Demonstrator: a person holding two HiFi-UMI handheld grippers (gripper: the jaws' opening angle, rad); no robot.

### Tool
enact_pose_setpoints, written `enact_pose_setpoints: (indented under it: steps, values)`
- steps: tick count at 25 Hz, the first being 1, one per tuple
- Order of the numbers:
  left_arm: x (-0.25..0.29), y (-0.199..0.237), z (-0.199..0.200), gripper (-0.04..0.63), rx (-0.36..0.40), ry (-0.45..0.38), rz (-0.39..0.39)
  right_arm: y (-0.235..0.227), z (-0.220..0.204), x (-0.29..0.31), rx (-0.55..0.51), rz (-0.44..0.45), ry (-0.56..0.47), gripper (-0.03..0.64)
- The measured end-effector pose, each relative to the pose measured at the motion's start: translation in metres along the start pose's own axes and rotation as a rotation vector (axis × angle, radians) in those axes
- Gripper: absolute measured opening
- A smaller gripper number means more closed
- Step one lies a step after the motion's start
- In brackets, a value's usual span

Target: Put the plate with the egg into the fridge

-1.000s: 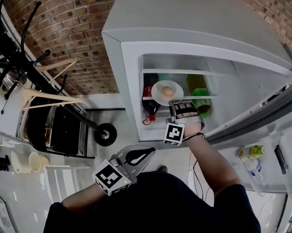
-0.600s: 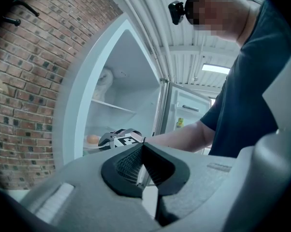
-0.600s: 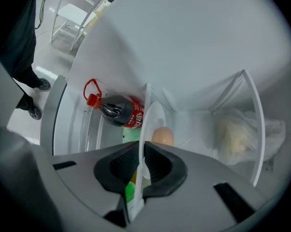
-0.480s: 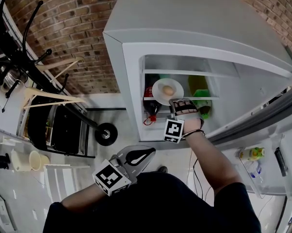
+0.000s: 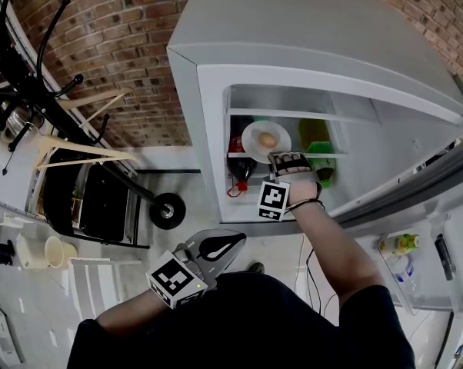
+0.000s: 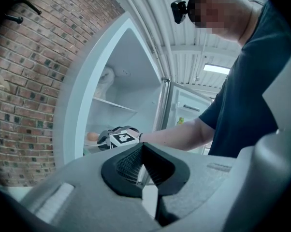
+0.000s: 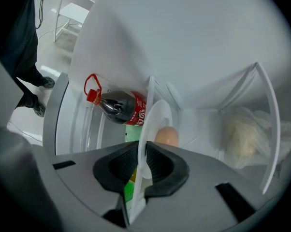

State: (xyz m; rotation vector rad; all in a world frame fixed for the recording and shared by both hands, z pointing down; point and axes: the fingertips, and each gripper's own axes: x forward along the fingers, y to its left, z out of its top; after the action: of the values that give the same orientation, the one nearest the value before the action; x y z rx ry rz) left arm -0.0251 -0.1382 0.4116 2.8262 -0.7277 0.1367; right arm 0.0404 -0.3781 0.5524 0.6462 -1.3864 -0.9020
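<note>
My right gripper (image 5: pixel 278 158) reaches into the open fridge (image 5: pixel 293 37). Its jaws have just been opening, and they now stand a little apart with the near rim of the plate (image 5: pixel 251 141) between them, no longer squeezed. In the right gripper view the white plate (image 7: pixel 157 115) runs edge-on between the dark pads (image 7: pixel 117 167) of that gripper (image 7: pixel 141 158), and the egg (image 7: pixel 168 135) sits on it just past the tips. From my head camera the plate lies at the front of the fridge's glass shelf (image 5: pixel 333 154) with the brown egg (image 5: pixel 268 139) near its middle (the plate's far edge is well inside the compartment). Below and to the left of the plate stands a dark soda bottle (image 5: pixel 240 172) with a red cap, and to the right of my hand is a green bottle (image 5: pixel 321 165). Deeper inside, the right gripper view shows a pale bag (image 7: pixel 246 135) against the back wall. My left gripper (image 5: pixel 239 241) hangs low by my body, well apart from the fridge, and its pads are pressed together at the tips (image 6: pixel 141 151) with nothing between them. The fridge door (image 5: pixel 416 183) stands open on my right.
</note>
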Motion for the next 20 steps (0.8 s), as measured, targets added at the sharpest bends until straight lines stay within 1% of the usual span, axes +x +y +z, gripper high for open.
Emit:
enact_pose_setpoints:
  steps: [3, 7, 12, 17, 20]
  values:
    - [0.0, 0.0, -0.001, 0.0, -0.007, 0.0, 0.004, 0.001, 0.0, 0.003, -0.006, 0.003, 0.005, 0.052]
    - [-0.001, -0.001, -0.003, 0.0, -0.012, 0.013, 0.003, 0.002, -0.001, 0.008, -0.004, 0.006, 0.011, 0.081]
    - [-0.002, -0.001, -0.006, 0.0, -0.022, 0.023, 0.006, 0.003, -0.002, 0.011, -0.008, 0.015, 0.021, 0.093]
    - [-0.002, 0.002, -0.006, 0.0, -0.022, 0.023, 0.029, 0.0, -0.004, 0.005, 0.04, -0.013, 0.009, 0.106]
    - [-0.003, 0.003, -0.005, 0.0, -0.027, 0.027, 0.025, -0.002, -0.001, -0.006, 0.066, -0.028, -0.007, 0.114]
